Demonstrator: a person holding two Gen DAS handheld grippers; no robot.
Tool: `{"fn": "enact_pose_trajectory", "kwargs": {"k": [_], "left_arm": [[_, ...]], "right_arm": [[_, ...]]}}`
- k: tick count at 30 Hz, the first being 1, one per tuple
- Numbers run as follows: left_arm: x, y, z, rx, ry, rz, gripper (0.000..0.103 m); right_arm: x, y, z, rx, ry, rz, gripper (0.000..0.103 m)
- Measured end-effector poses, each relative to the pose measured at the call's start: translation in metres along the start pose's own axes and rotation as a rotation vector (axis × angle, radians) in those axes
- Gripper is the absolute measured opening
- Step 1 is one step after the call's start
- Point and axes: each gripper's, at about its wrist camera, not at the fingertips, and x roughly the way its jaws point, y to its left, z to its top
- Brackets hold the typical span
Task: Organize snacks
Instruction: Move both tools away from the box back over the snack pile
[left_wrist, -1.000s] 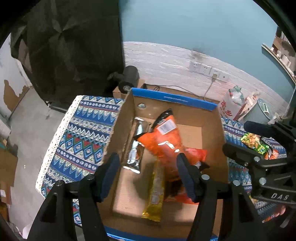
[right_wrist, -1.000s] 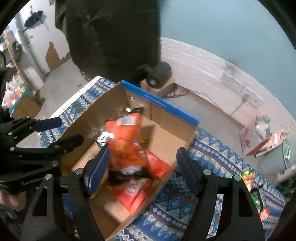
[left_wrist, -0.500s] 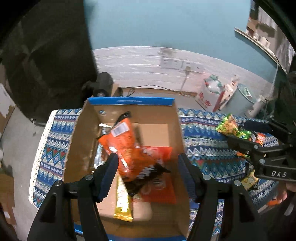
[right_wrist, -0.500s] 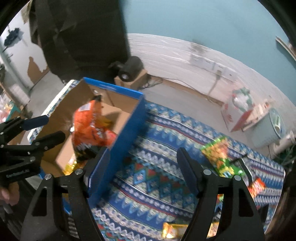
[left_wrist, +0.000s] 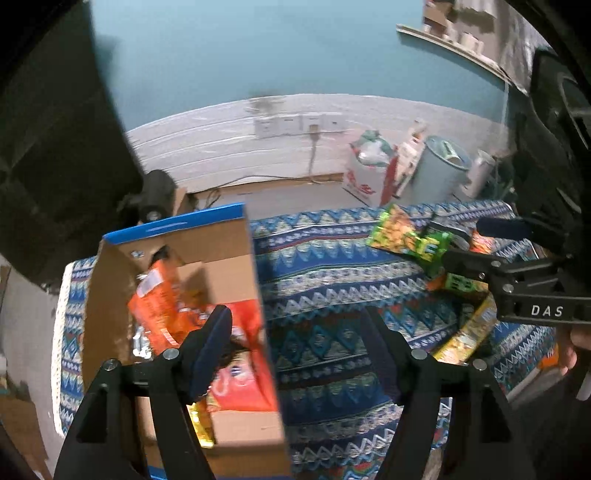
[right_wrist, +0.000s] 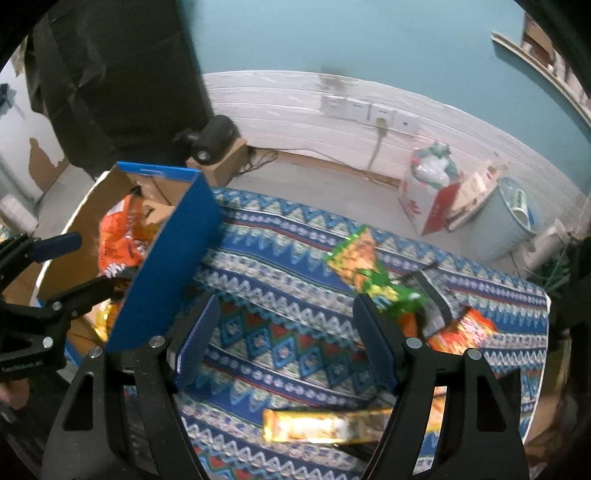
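Patterned tablecloth (right_wrist: 295, 325) first, then the cardboard box (left_wrist: 110, 295) holding orange chip bags (left_wrist: 159, 306). Both empty: left gripper (left_wrist: 299, 345) jaws just widened, right gripper (right_wrist: 284, 339) released. Next grab looks like the green snack bag (right_wrist: 369, 273), then the yellow bar (right_wrist: 325, 424).

Before you, a worktop (right_wrist: 295, 280) draped in blue patterned cloth carries an open cardboard box (right_wrist: 162, 280) at left and loose snack packets: green (right_wrist: 364, 266), orange (right_wrist: 465, 328), yellow (right_wrist: 321, 424).
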Motion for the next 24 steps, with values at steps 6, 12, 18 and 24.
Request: {"fn": "enact_pose_trajectory", "kwargs": {"k": [6,12,18,24], "left_arm": [[0.002,-0.04,0.007,0.084,-0.005,-0.062,0.073],[0.008,-0.081,0.011,0.173,-0.003,-0.112,0.077],[0.024,-0.117,0.008,0.244,0.033,-0.157,0.077],[0.041,-0.154,-0.001,0.327,0.073,-0.187,0.077]], "right_arm": [[-0.006,-0.031,-0.02,0.047,0.011,-0.031,0.075],[-0.014,-0.07,-0.044,0.118,0.018,-0.063,0.075],[-0.023,-0.102,-0.064,0.184,0.024,-0.088,0.075],[-0.026,-0.126,-0.088,0.232,0.046,-0.121,0.075]]}}
